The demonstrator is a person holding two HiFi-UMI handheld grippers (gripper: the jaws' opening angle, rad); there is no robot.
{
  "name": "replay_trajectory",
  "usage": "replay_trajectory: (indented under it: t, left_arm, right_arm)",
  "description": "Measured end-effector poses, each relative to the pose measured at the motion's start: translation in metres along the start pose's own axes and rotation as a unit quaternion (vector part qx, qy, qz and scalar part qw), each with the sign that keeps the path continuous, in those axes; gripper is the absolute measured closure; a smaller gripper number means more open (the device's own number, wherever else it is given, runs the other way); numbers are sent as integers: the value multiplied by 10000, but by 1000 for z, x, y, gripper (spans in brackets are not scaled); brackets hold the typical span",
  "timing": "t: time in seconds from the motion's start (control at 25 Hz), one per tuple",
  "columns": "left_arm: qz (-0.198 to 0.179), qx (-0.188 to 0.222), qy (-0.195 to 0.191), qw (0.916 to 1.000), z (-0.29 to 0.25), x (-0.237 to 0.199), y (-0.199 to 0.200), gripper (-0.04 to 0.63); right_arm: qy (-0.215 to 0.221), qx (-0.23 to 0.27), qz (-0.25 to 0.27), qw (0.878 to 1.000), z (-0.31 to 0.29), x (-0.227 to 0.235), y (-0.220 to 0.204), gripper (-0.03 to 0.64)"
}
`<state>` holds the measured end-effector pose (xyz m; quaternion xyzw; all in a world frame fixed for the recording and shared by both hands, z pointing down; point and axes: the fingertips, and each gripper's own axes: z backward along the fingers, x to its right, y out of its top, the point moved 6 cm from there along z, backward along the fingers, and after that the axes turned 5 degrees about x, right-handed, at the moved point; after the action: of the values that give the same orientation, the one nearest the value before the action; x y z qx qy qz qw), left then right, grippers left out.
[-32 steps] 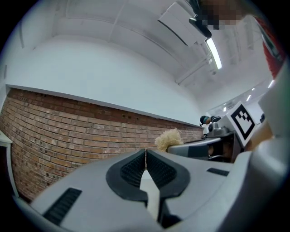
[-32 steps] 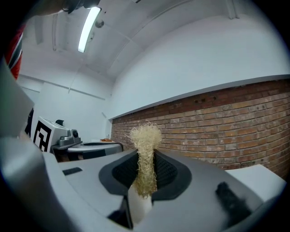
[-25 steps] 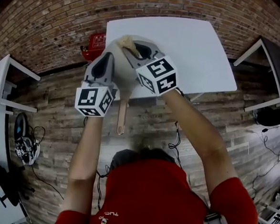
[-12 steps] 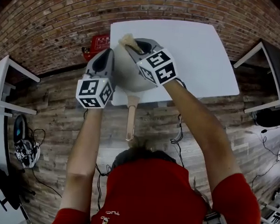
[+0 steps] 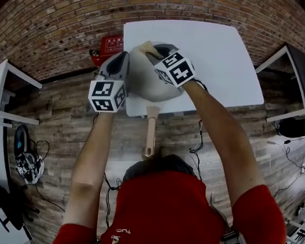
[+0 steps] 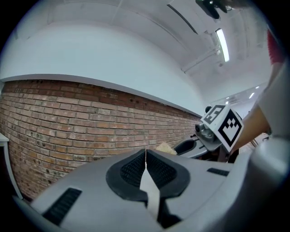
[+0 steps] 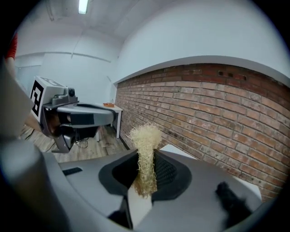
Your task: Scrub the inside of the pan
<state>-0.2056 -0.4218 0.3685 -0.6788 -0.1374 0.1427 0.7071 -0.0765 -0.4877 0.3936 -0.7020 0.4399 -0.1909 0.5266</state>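
Note:
A cream pan (image 5: 144,84) with a wooden handle (image 5: 150,134) is held up over the near edge of the white table (image 5: 219,56); its handle points back toward me. My left gripper (image 5: 121,60) is at the pan's left rim, jaws shut with a thin pale sliver between the pads (image 6: 156,170); the pan itself does not show in the left gripper view. My right gripper (image 5: 156,52) is over the pan's far side, shut on a straw-coloured fibre scrubber (image 7: 145,154) that sticks out past the pads. The scrubber (image 5: 146,46) touches the pan's far rim.
A brick wall (image 5: 61,18) runs behind the table. A red box (image 5: 106,49) sits on the wood floor at the table's left. White tables stand at far left (image 5: 3,90) and far right (image 5: 291,71). Cables and a headset (image 5: 27,159) lie on the floor.
The pan's handle has swung from slanting left to pointing straight back at me. Both grippers and the pan have shifted a little right and away. Both grips are unchanged.

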Motion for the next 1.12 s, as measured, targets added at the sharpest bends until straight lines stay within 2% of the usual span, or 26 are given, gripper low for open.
replay_trajectory:
  t: [0.32, 0.52, 0.84, 1.0, 1.12]
  left_arm:
    - [65, -185, 146, 9997, -11, -5, -12, 577]
    - [68, -271, 238, 9993, -20, -6, -16, 577]
    - [73, -348, 312, 9989, -26, -2, -29, 577]
    - [73, -387, 421, 9983, -22, -8, -32, 577]
    - [71, -423, 509, 9978, -21, -15, -34, 577]
  right_arm:
    - [536, -1057, 428, 9920, -33, 7, -36, 529]
    - [770, -1524, 470, 9842, -50, 7, -54, 529]
    - [1336, -1932, 309, 9715, -72, -27, -76, 529]
    - [1455, -2106, 323, 9661, -79, -36, -87, 531]
    - [1421, -2097, 437, 9664, -88, -35, -91, 529]
